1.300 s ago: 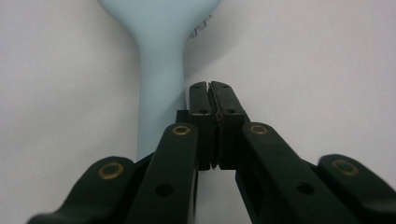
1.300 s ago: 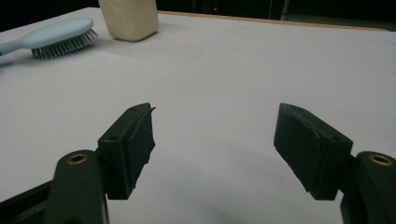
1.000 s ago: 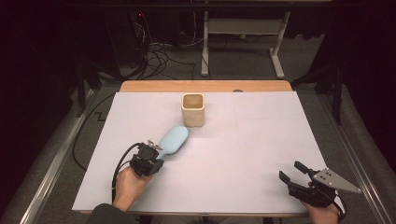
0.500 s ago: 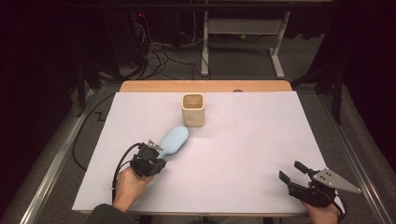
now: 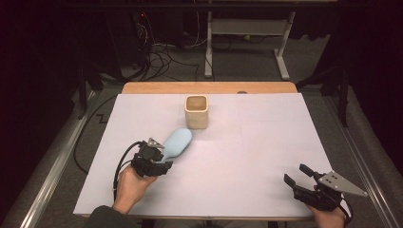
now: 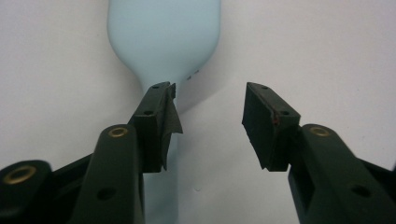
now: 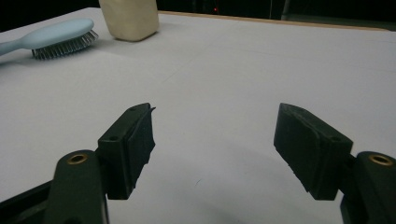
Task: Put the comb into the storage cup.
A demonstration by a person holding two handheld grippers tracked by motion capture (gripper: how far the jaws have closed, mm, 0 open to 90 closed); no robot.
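Looking down from the high view, we see our left gripper (image 5: 159, 159) in the lower left of the frame, at the handle end of a light blue hairbrush (image 5: 177, 141) lying on the white desk (image 5: 247, 142). Its jaws have just been opening; the handle sits between them, beside one pad, and they do not squeeze it. A small cream cup (image 5: 196, 111) stands just above the brush head, near the top middle. Our right gripper (image 5: 299, 178) rests in the lower right, well apart from the brush, jaws open and holding nothing.
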